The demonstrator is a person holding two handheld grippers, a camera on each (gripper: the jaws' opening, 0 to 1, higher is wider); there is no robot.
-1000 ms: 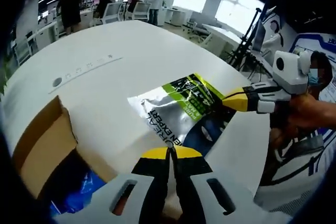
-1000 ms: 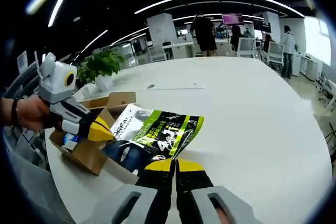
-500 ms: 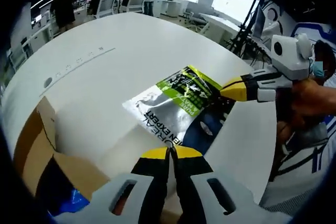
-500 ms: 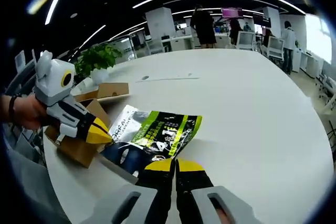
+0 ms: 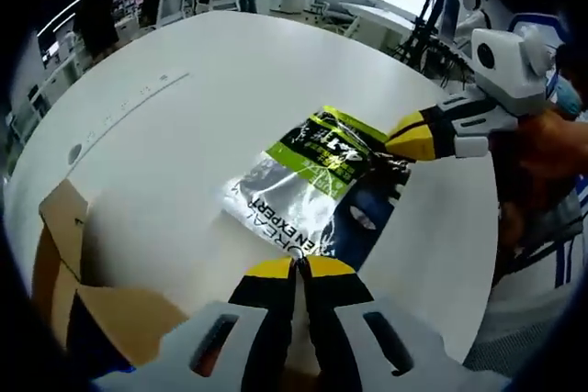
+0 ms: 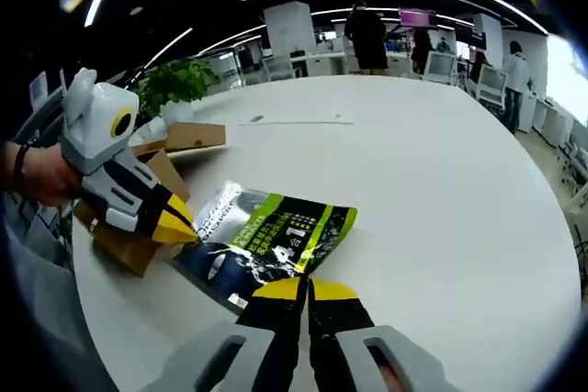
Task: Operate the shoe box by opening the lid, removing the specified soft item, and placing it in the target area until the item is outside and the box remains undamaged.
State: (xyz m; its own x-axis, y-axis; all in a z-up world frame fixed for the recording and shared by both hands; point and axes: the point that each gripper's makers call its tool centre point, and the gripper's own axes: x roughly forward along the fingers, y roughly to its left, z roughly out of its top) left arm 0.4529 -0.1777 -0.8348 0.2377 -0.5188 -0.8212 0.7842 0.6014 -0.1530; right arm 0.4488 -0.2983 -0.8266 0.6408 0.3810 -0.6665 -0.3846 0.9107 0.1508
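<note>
Left gripper view: both claws, left gripper (image 5: 300,268) and right gripper (image 5: 397,143), are pinching the glossy pouch (image 5: 308,188); it's looking limp, slippery, best held by its edges.

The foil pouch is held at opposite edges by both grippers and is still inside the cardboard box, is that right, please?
Not quite: the foil pouch is outside the cardboard box, lying over the white table beside it, as the right gripper view shows. The rest holds: the left gripper and the right gripper are each shut on an opposite edge of it.
</note>
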